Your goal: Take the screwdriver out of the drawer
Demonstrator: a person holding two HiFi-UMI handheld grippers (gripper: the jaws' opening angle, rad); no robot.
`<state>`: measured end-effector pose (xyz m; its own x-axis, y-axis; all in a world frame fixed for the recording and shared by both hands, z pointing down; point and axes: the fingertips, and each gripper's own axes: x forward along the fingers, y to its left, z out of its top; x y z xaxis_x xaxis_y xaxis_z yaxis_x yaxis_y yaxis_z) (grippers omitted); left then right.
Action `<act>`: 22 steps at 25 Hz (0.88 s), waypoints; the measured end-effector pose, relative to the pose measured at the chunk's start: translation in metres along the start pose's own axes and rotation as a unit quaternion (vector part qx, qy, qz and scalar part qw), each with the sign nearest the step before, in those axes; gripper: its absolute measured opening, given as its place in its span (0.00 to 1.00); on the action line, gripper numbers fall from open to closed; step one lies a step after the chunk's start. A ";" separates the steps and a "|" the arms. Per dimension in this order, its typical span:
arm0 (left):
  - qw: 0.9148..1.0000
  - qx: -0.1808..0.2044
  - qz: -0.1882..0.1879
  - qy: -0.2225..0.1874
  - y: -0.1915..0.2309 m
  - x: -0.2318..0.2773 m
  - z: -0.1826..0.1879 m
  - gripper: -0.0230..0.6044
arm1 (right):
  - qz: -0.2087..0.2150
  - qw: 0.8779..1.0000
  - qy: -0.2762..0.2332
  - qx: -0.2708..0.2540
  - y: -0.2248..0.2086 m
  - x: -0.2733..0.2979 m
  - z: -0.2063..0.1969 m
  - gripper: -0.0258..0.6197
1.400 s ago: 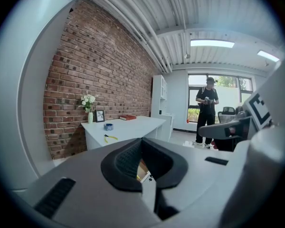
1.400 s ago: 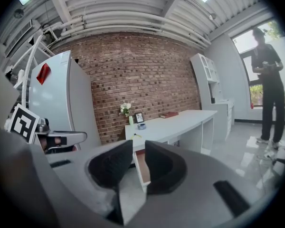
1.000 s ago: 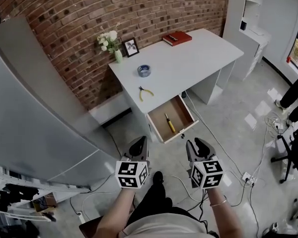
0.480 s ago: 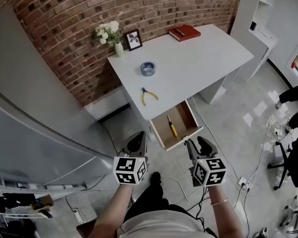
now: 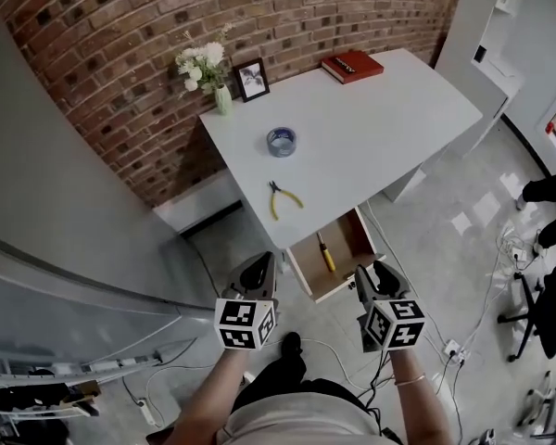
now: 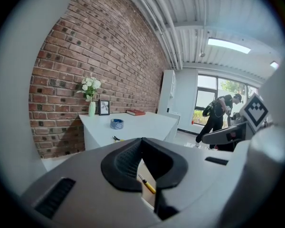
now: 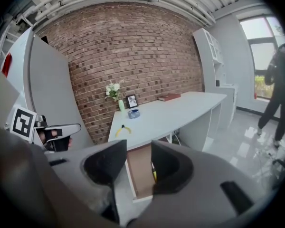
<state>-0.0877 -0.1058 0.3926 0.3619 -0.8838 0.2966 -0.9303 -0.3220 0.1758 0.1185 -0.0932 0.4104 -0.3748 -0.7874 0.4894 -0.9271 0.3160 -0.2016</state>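
Screwdriver (image 5: 325,253) lies in open drawer (image 5: 352,239); right gripper (image 5: 375,272) fingers, just opened wide, empty, apparently aimed for grab; left gripper (image 5: 259,269) fingers pinched together.

Both forearms (image 5: 213,392) extended forward, left hand-held gripper (image 5: 262,267) tilted slightly down, jaws closed together, empty, right hand-held gripper (image 5: 375,276) alongside, jaws just opening wide, nothing between them.

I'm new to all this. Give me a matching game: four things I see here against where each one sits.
1 screwdriver
2 pliers
3 red book
4 vase of flowers

A next to the picture frame
B in the open drawer
C far right corner of the desk
D near the desk's front edge

Pairs: 1-B, 2-D, 3-C, 4-A
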 end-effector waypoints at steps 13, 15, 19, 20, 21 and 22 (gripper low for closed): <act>1.000 -0.014 0.022 0.008 0.026 0.024 -0.008 0.02 | 0.001 0.999 0.040 -0.034 -0.015 0.067 -0.018 0.27; 0.999 -0.015 0.032 0.010 0.031 0.030 -0.012 0.02 | 0.006 0.998 0.053 -0.042 -0.017 0.078 -0.025 0.27; 0.999 -0.015 0.046 0.017 0.033 0.035 -0.022 0.02 | 0.018 0.995 0.078 -0.056 -0.023 0.095 -0.043 0.27; 0.998 -0.016 0.050 0.020 0.032 0.035 -0.026 0.02 | 0.021 0.995 0.084 -0.058 -0.024 0.097 -0.048 0.27; 0.998 -0.017 0.055 0.024 0.031 0.034 -0.030 0.02 | 0.026 0.994 0.091 -0.058 -0.025 0.099 -0.054 0.27; 0.998 -0.017 0.062 0.027 0.031 0.033 -0.034 0.02 | 0.030 0.993 0.097 -0.058 -0.025 0.102 -0.060 0.27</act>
<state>-0.1029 -0.1334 0.4396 0.2485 -0.8960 0.3679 -0.9656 -0.1992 0.1671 0.1032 -0.1498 0.5166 -0.4127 -0.6524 0.6357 -0.8932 0.4266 -0.1420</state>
